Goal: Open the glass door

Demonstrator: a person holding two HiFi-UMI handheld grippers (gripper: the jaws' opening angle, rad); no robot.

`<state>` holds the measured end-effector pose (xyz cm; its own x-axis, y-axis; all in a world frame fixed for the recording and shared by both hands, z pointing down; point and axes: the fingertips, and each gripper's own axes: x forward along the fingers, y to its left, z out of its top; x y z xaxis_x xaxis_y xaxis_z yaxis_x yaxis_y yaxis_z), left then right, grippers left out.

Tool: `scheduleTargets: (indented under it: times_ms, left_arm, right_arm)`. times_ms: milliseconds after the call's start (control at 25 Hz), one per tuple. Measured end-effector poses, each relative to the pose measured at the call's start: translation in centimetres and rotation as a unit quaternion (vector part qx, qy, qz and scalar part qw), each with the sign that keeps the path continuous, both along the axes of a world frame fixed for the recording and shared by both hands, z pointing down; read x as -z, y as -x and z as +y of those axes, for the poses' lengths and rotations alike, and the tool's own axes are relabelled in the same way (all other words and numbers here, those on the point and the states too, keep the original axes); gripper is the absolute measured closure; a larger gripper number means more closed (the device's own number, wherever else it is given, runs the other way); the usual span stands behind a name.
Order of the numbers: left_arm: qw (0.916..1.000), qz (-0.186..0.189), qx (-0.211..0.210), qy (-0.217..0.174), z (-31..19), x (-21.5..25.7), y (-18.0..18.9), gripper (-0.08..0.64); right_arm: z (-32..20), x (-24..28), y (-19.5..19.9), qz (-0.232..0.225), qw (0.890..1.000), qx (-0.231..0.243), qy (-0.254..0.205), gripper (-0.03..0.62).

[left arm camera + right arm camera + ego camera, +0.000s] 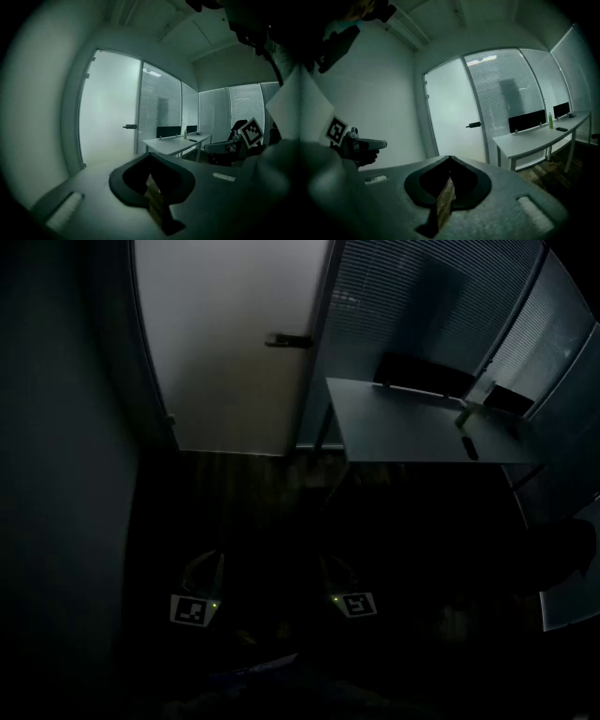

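1. The room is a dim office. A plain, pale wall runs along the left, and dark plank flooring shows below the furniture.
2. The glass door is a tall, smooth, frosted panel that glows with even light. It is shut in its frame at the far side of the room, between the plain wall and a glazed partition.
3. A dark lever handle juts from the door's right edge. Small hinge fittings sit on its left edge.
4. The partition is clear glass backed by fine horizontal slats, and it carries on round the right side of the room.
5. A white worktop, flat, long and thin-edged on slim legs, stands just right of the door, along the partition.
6. On the worktop are low dark screens, a slim green bottle and a small dark flat object too dim to identify.
7. The left tongs are closed. Their black, spade-shaped halves meet at a point with the pads pressed together and nothing between them. They face the door from well apart.
8. The right tongs are closed and empty in the same way. They are aimed at the door and its handle from well apart.
9. In the head view both grippers sit low over the dark floor, side by side. Each one's marker cube shows a black-and-white square pattern.
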<state>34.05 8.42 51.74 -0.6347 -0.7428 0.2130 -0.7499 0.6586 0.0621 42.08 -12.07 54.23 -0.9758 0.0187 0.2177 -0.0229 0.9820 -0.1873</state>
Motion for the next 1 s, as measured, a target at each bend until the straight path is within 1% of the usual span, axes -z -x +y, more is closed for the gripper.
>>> scheduleTargets:
  times_ms: [320,480,760,1000]
  left_arm:
    - [1.0,-0.004,0.001,0.001,-1.1,0.7,-0.8,0.557]
    - [1.0,-0.004,0.002,0.003,-1.8,0.6,-0.3,0.557]
    - [1.0,-0.004,0.002,0.004,-4.2,0.1,0.0,0.557]
    - [0.9998,-0.012,0.014,0.009,-6.5,0.4,0.0,0.557]
  right_arm:
    - [-1.2,0.3,-0.7,-0.008,1.0,-0.001,0.008,0.592]
    - [-1.9,0.3,-0.1,-0.011,1.0,-0.003,0.017,0.592]
    - [-3.7,-0.4,0.4,-0.008,1.0,0.007,0.015,0.591]
    - [-5.9,-0.6,0.5,-0.008,1.0,0.024,0.016,0.592]
